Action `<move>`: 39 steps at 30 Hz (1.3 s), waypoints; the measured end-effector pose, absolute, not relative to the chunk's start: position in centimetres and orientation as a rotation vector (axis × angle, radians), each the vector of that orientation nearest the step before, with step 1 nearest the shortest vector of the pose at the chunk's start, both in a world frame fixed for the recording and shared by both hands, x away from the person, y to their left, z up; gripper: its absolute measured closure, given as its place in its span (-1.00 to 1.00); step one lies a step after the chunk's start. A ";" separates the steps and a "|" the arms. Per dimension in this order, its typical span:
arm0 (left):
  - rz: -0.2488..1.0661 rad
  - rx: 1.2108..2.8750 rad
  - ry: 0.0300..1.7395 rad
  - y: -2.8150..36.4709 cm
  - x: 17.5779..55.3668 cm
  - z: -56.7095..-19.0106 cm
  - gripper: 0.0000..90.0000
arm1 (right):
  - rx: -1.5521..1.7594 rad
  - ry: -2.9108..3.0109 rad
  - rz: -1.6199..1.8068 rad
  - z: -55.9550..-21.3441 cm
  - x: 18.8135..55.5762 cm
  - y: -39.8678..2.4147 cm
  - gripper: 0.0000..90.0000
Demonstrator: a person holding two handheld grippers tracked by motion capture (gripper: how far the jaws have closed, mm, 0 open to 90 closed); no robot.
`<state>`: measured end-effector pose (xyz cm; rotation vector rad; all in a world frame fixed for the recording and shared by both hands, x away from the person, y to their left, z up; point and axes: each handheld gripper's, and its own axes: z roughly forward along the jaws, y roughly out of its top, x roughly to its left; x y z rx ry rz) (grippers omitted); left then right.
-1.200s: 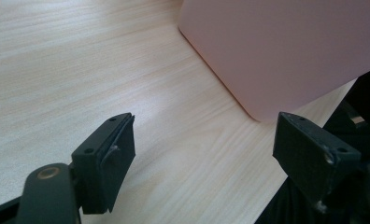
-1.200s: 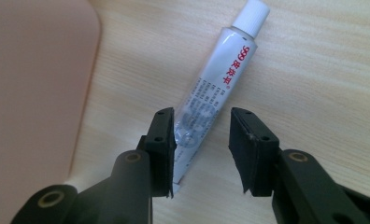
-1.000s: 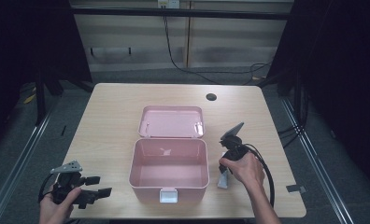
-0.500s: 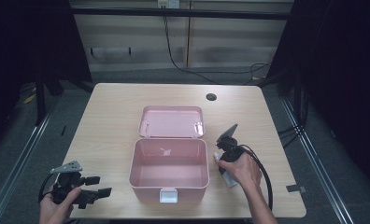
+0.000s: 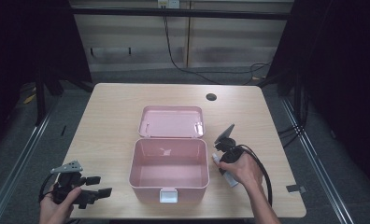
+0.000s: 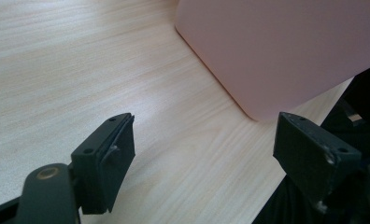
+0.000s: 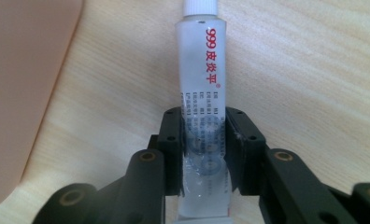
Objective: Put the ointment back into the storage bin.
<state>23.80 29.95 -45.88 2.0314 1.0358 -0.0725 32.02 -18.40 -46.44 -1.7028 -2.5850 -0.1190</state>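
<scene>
The right gripper [image 7: 204, 140] has just been closing, and its 2 jaws now clamp the lower body of a white tube [image 7: 203, 93] lying flat on the table [image 5: 108, 121], cap pointing away, just right of the open pink box [image 5: 169, 170]. The grip sits back from the cap, likely so the tube can be lifted level into the box. The left gripper [image 6: 211, 149] rests empty, jaws wide apart, near the box's left corner.

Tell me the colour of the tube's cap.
White: the cap tops the tube, clearest in the right gripper view.
</scene>
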 end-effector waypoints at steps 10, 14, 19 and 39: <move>-0.063 2.037 1.037 29.9 23.8 -45.9 -0.54 | -1.655 -2.607 -0.120 -46.1 31.4 -18.8 0.57; -0.065 2.039 1.036 29.9 23.8 -45.9 -0.54 | -1.648 -2.611 -0.136 -45.4 31.4 -19.0 0.57; -0.068 2.031 1.040 30.0 23.8 -45.9 -0.54 | -1.615 -2.635 -0.154 -44.6 31.4 -19.1 0.57; -0.071 2.039 1.038 29.8 23.9 -46.0 -0.55 | -1.527 -2.700 -0.198 -42.9 30.1 -19.9 0.58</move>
